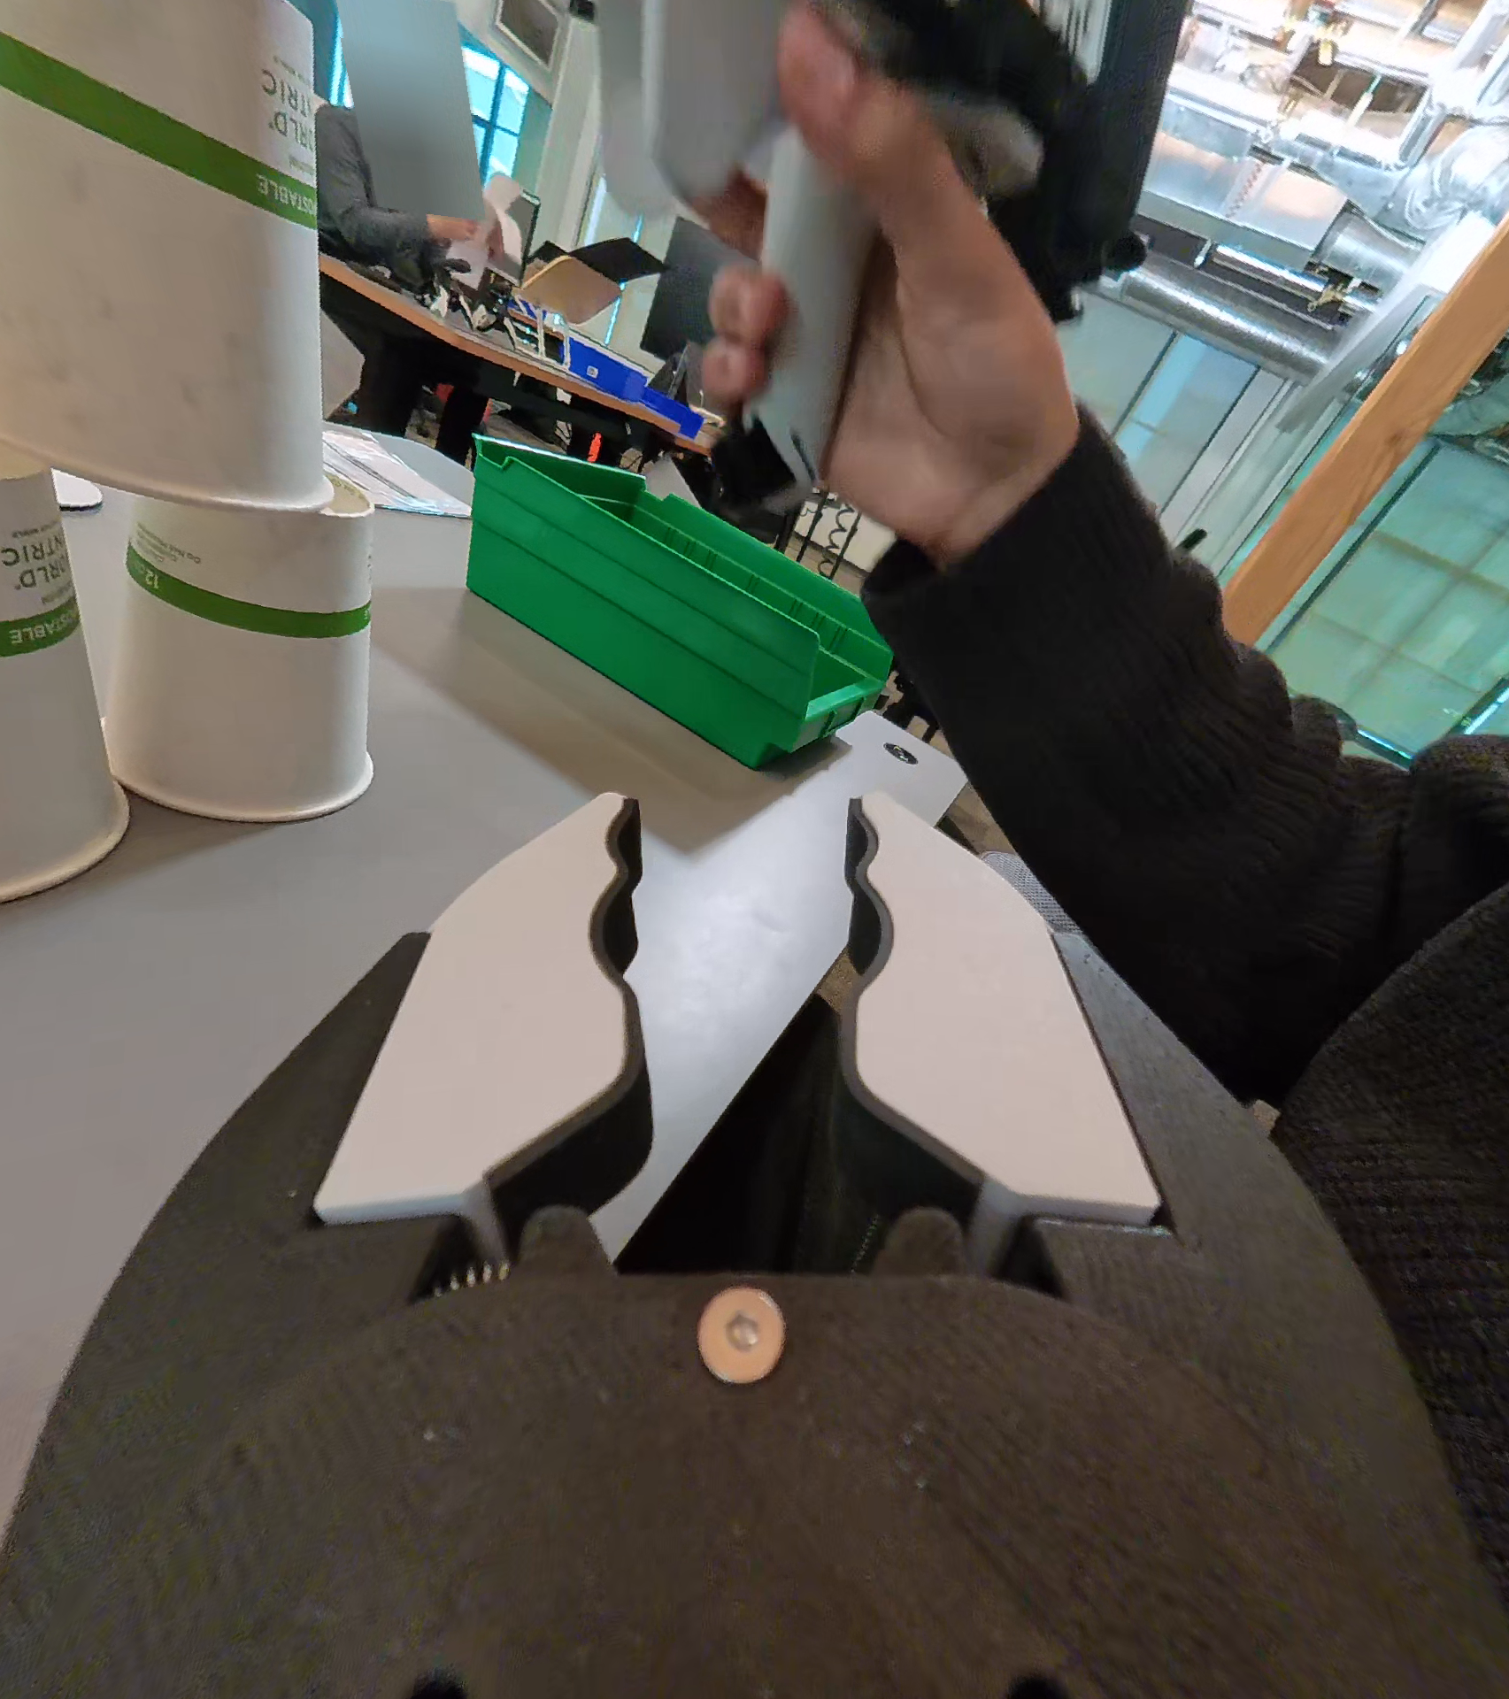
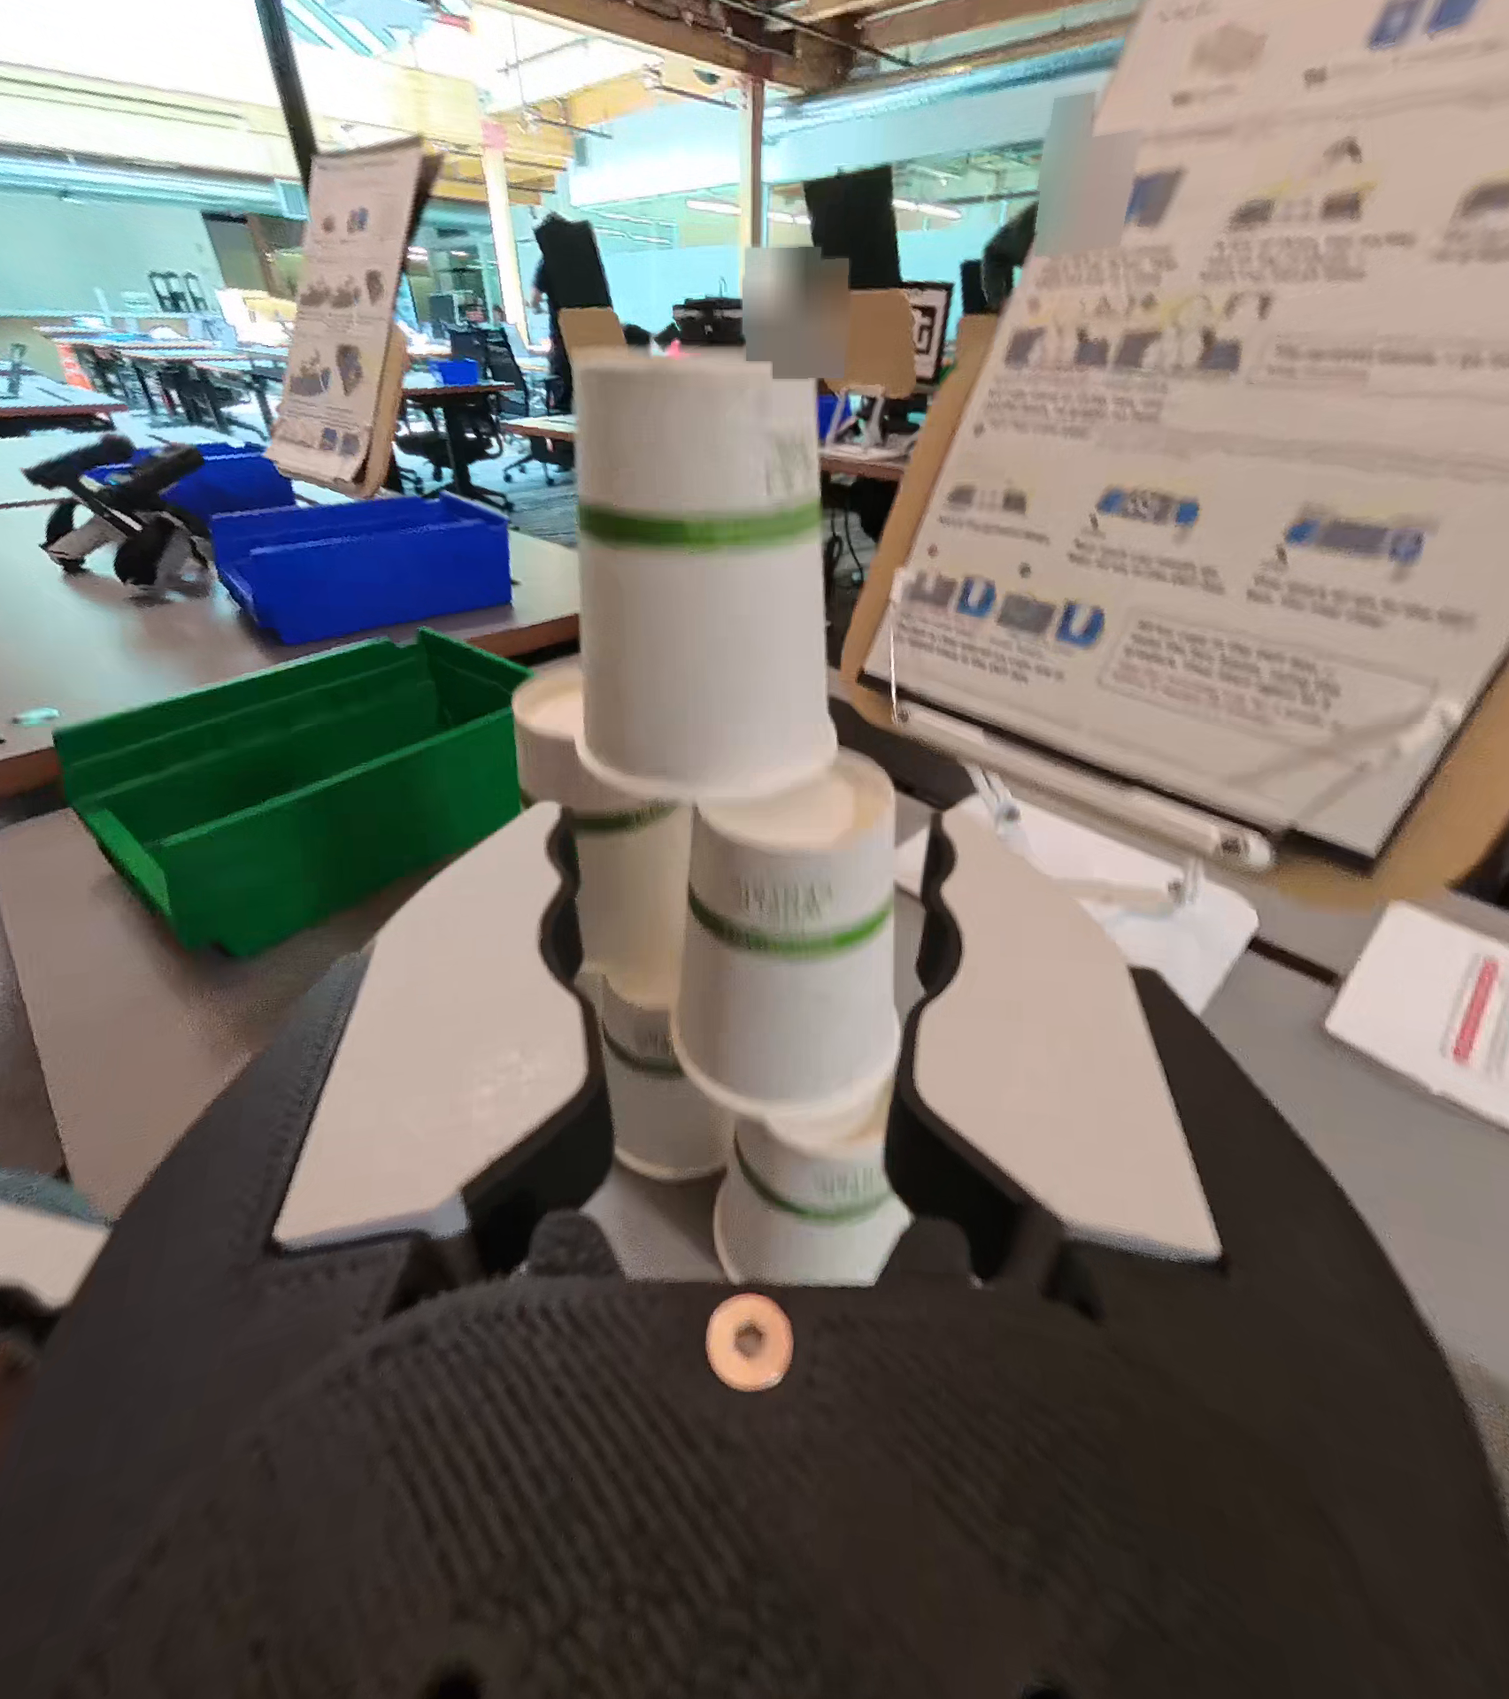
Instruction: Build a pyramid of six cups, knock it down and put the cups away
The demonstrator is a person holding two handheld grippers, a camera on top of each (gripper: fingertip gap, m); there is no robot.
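Observation:
Upside-down white paper cups with green bands form a pyramid on the grey table [image 1: 180,965]. In the right wrist view the top cup [image 2: 700,588] sits tilted on two middle cups [image 2: 792,947], with lower cups [image 2: 810,1204] under them. My right gripper [image 2: 746,846] is open and empty, the stack standing beyond its fingers. In the left wrist view the cups [image 1: 125,248] are at the far left. My left gripper [image 1: 743,818] is open and empty over the table's edge. A hand [image 1: 907,303] in a black sleeve holds the other gripper's handle, blurred, above.
An empty green bin [image 1: 668,598] sits on the table beside the cups; it also shows in the right wrist view [image 2: 272,791]. A printed sheet on a tilted stand [image 2: 1238,478] is at the right. Blue bins [image 2: 364,561] lie on a farther table. People sit at desks behind.

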